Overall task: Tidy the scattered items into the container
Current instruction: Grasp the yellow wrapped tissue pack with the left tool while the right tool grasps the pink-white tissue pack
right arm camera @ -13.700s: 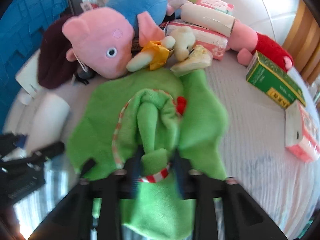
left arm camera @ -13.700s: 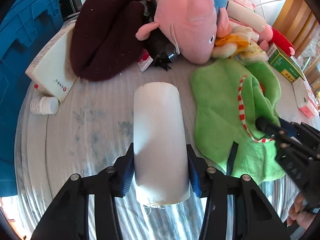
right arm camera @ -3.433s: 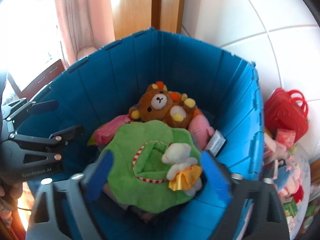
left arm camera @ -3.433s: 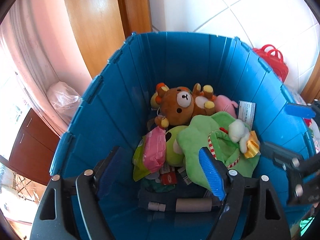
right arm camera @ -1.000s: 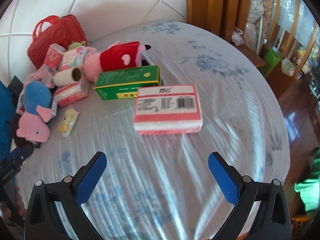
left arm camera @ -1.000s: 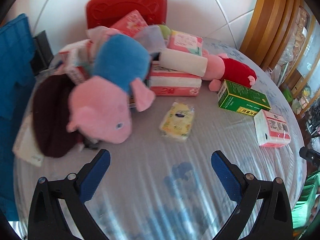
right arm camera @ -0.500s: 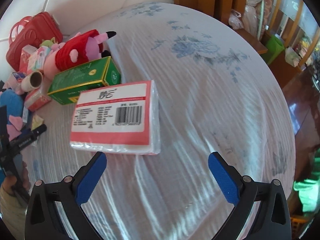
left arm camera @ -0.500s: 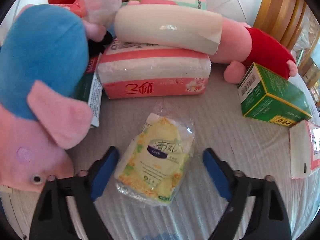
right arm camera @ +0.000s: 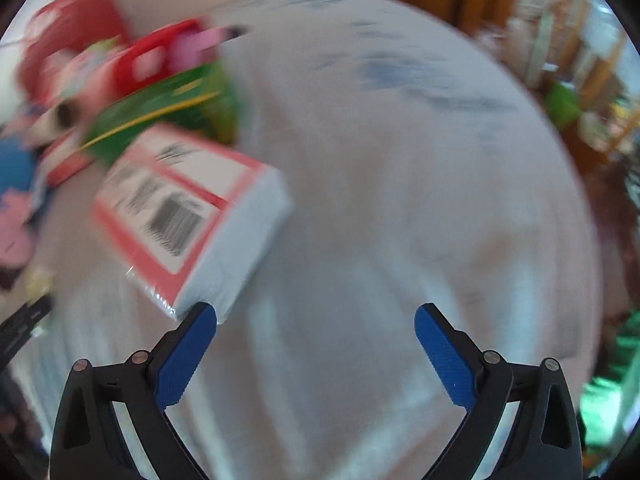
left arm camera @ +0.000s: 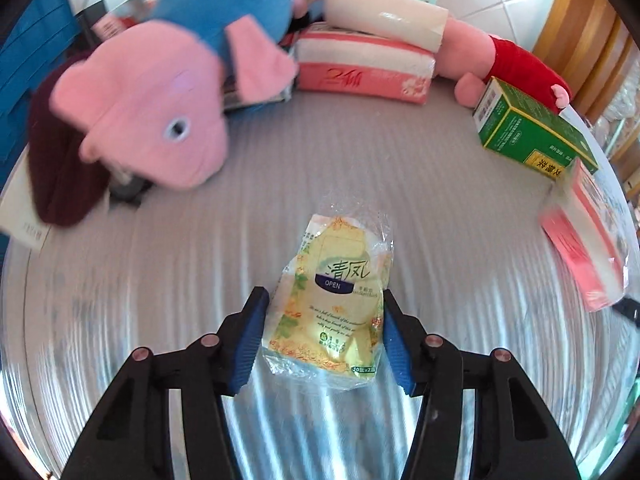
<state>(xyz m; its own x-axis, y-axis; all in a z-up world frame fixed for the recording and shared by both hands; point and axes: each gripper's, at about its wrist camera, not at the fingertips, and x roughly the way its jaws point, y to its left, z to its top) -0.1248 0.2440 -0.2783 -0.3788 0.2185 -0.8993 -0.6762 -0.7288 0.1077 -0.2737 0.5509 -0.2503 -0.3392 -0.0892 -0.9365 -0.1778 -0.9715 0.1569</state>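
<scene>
Your left gripper (left arm camera: 322, 334) has just been closing, its 2 blue pads now pinching the small yellow plastic-wrapped tissue pack (left arm camera: 334, 306) by its long sides, ready for lifting off the grey striped tablecloth (left arm camera: 360, 152). The pack's long axis points away from you. Your right gripper (right arm camera: 316, 350) spreads wide and empty beside the pink-and-white wrapped tissue block (right arm camera: 188, 212).

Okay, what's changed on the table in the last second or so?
The left gripper came down over the yellow tissue pack, its jaws closing onto it. The right gripper, jaws wide, dropped toward the red-and-white pack. The pig plush and green box stayed put.
</scene>
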